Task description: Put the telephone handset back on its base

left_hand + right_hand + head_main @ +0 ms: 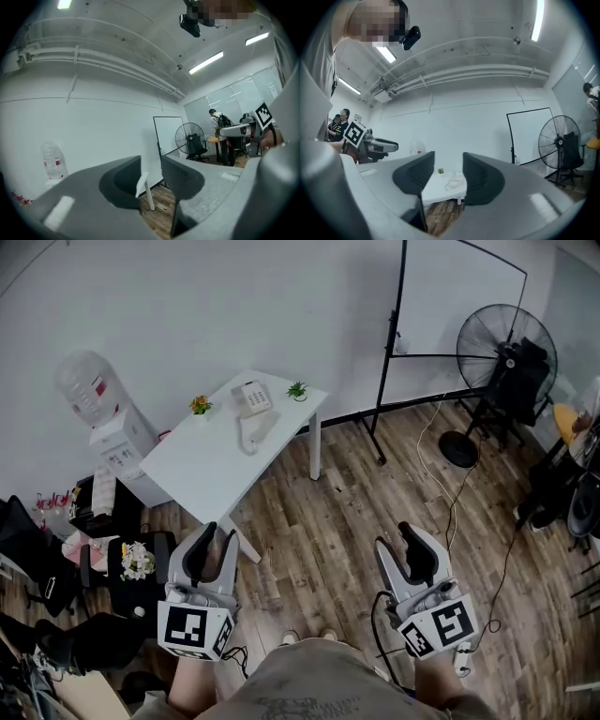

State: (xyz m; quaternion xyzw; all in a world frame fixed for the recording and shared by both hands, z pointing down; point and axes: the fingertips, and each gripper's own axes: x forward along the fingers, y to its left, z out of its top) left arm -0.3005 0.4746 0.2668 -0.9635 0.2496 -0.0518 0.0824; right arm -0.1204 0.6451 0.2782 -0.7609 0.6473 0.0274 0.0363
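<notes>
A white telephone base (251, 397) stands at the far end of a white table (202, 470). Its handset (251, 433) lies off the base on the tabletop just in front of it, joined by a cord. Both grippers are held low over the wooden floor, well short of the table. My left gripper (215, 542) is open and holds nothing. My right gripper (397, 542) is open and holds nothing. In the right gripper view the telephone base (458, 177) and the handset (450, 185) show far off between the jaws. The left gripper view catches only the table's corner (142, 180).
Two small potted plants (200, 405) (297, 389) flank the phone. A water dispenser (94, 395) stands left of the table, a whiteboard stand (389, 343) and a floor fan (506, 357) to the right. Cables (450, 474) trail over the floor. Dark chairs and clutter (122, 568) sit at the left.
</notes>
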